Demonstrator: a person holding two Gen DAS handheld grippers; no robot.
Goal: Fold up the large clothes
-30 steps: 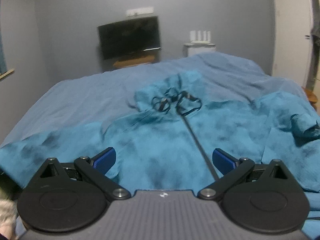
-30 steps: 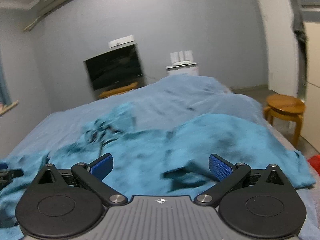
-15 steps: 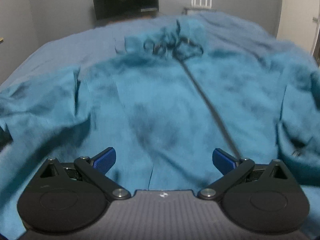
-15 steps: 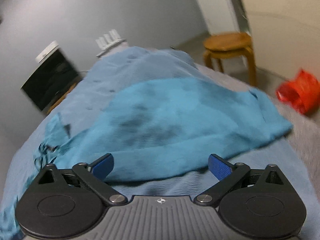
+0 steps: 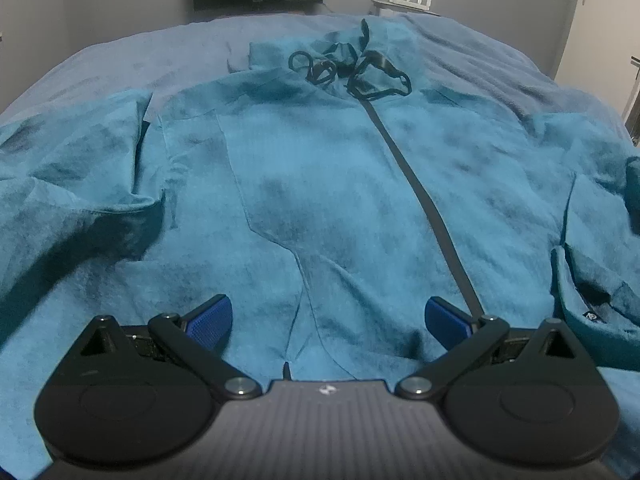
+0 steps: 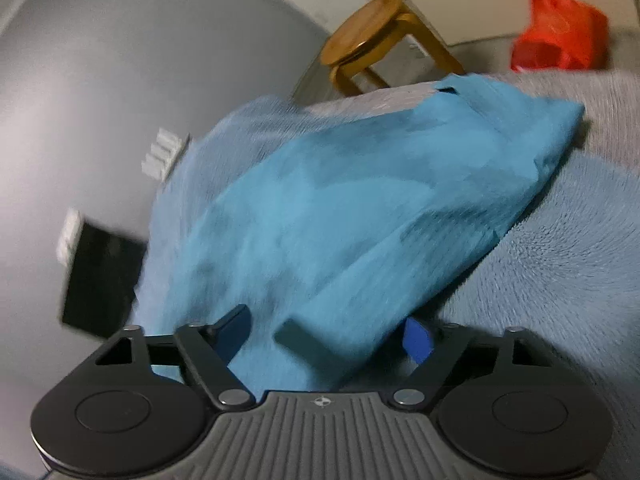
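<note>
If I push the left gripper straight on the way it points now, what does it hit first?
Most likely the teal jacket: the left gripper is open, angled down at the front panel, just left of the dark zipper. Nothing lies in between, though depth is hard to judge.

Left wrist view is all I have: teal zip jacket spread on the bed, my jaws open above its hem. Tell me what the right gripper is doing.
Observer: The right gripper is closing; a fold of the teal jacket's sleeve lies between its blue pads, not yet pinched.
Operator: Report what's beyond that sleeve.
Observer: A round wooden stool stands past the bed's edge.
Operator: Name anything else there.
Observer: A red bag lies on the floor beside the stool.
</note>
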